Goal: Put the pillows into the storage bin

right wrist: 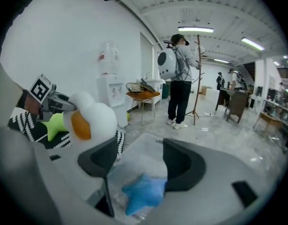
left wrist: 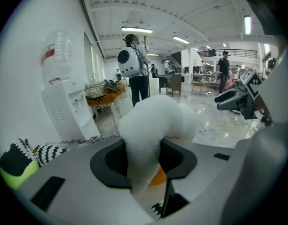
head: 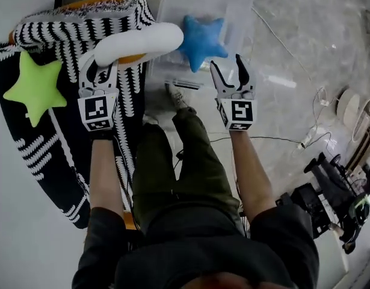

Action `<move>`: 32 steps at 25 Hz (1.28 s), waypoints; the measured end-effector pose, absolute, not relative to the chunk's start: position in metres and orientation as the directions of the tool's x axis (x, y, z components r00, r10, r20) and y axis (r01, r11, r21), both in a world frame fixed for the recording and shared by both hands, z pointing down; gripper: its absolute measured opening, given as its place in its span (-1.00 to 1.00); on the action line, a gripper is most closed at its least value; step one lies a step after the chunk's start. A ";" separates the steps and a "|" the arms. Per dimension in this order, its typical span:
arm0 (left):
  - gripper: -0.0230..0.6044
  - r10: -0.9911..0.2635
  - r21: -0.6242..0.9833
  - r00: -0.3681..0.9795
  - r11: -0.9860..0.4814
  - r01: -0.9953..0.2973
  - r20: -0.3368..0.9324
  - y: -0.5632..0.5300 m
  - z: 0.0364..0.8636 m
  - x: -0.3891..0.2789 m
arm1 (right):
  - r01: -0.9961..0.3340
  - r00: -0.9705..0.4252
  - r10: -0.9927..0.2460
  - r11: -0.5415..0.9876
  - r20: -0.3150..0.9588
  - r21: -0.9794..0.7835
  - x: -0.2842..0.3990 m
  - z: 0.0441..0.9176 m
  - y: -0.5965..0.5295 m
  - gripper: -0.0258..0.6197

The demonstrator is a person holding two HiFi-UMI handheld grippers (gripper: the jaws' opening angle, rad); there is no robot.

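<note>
Pillows show in 3 places. The white fried-egg pillow [head: 139, 44], with an orange yolk on its underside, is clamped in the left gripper [head: 98, 72]. The left gripper view shows both jaws pressing into its soft edge, and the rest of the pillow bulges out beyond the fingertips. From this gripper it stretches to the right, and in the head view its free end overlaps the left rim of the storage bin [head: 240, 8].

The blue star pillow [head: 201, 40] lies inside this clear plastic bin, just ahead of the right gripper [head: 228, 70] and slightly to its left. The right gripper has its jaws apart and nothing is between them. In its own view the blue star and the bin are seen through the gap, lower down, not touching the pads.

The green star pillow [head: 35, 88] lies to the left of the left gripper, well apart from it, on a black-and-white striped blanket [head: 64, 32]. The blanket spreads under and behind the left gripper.

The bin stands on a glossy grey floor [head: 293, 41], and thin cables [head: 275, 139] run over the floor to the right of the right gripper. Far ahead of both grippers stand a white water dispenser [left wrist: 64, 111], an orange chair with a wire basket [left wrist: 102, 97] and a person with a white backpack [left wrist: 134, 69].
</note>
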State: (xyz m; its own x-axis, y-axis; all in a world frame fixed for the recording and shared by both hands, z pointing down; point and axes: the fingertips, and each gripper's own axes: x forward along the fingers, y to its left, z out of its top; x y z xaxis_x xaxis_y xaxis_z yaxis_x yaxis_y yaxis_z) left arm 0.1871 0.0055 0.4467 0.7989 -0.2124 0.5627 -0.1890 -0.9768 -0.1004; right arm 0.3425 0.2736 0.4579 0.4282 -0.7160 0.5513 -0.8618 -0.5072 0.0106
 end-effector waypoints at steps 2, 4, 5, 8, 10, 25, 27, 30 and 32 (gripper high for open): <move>-0.42 -0.160 -0.094 0.810 -0.987 -0.129 0.564 0.026 0.453 0.217 | -0.833 0.463 -0.689 -0.553 0.557 0.008 0.354 0.462 0.298 0.00; -0.42 -0.110 -0.087 0.817 -0.994 -0.073 0.567 0.046 0.460 0.241 | -0.808 0.489 -0.666 -0.589 0.563 0.005 0.361 0.467 0.319 0.00; -0.42 -0.086 -0.084 0.819 -0.995 -0.046 0.568 0.056 0.463 0.251 | -0.796 0.501 -0.655 -0.605 0.565 0.004 0.363 0.469 0.328 0.00; -0.42 -0.016 -0.066 0.819 -0.997 0.026 0.574 0.086 0.476 0.276 | -0.763 0.531 -0.626 -0.646 0.572 0.002 0.366 0.475 0.354 0.00; -0.42 0.026 -0.054 0.813 -0.996 0.070 0.582 0.106 0.488 0.288 | -0.743 0.548 -0.609 -0.669 0.574 -0.001 0.368 0.480 0.368 0.00; -0.36 0.282 0.050 0.634 -0.932 0.358 0.720 0.241 0.634 0.285 | -0.654 0.566 -0.501 -0.757 0.655 -0.014 0.344 0.557 0.452 0.00; -0.30 0.312 0.075 0.592 -0.918 0.391 0.743 0.255 0.652 0.276 | -0.649 0.560 -0.491 -0.761 0.667 -0.016 0.341 0.565 0.458 0.00; -0.16 0.341 0.098 0.528 -0.895 0.435 0.777 0.269 0.670 0.264 | -0.650 0.549 -0.490 -0.760 0.677 -0.023 0.338 0.571 0.458 0.00; -0.10 0.352 0.109 0.510 -0.889 0.446 0.785 0.274 0.673 0.258 | -0.658 0.539 -0.496 -0.752 0.681 -0.026 0.338 0.571 0.454 0.00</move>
State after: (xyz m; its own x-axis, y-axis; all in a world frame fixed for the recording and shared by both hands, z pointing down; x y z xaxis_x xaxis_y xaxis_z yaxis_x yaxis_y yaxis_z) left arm 0.2577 0.2744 0.6728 0.5098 0.3516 0.7852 0.4456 -0.8886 0.1085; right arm 0.3380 0.4538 0.5707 0.5388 -0.4956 0.6812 -0.6584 -0.7522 -0.0264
